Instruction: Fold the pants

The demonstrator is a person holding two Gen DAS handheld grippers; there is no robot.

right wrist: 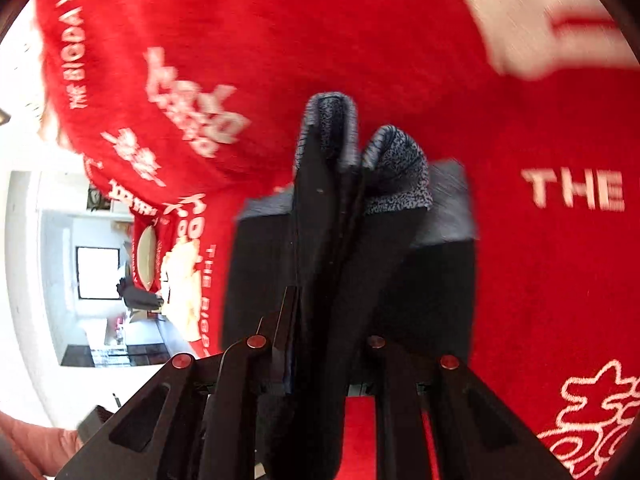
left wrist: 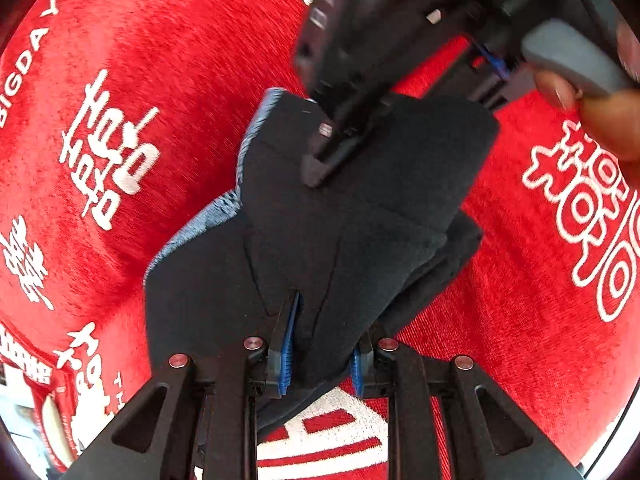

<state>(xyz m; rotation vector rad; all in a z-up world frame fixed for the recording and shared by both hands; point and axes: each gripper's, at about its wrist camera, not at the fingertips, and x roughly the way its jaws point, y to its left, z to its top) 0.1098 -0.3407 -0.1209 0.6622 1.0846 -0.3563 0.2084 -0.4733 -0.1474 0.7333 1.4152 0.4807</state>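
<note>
The dark pants [left wrist: 360,200] with a grey speckled lining hang in thick folds over the red cloth. My left gripper [left wrist: 324,344] is shut on a bunch of the near edge of the pants, blue pads pressing the fabric. My right gripper [left wrist: 320,160] shows at the top of the left wrist view, clamped on the far edge of the pants, with a hand on its handle. In the right wrist view my right gripper [right wrist: 324,320] is shut on the pants [right wrist: 348,208], whose folded grey-lined layers stick up between the fingers.
A red cloth [left wrist: 160,40] with white lettering covers the surface under the pants; it also shows in the right wrist view [right wrist: 540,280]. A bright room with a dark window [right wrist: 98,272] lies beyond the cloth's left edge.
</note>
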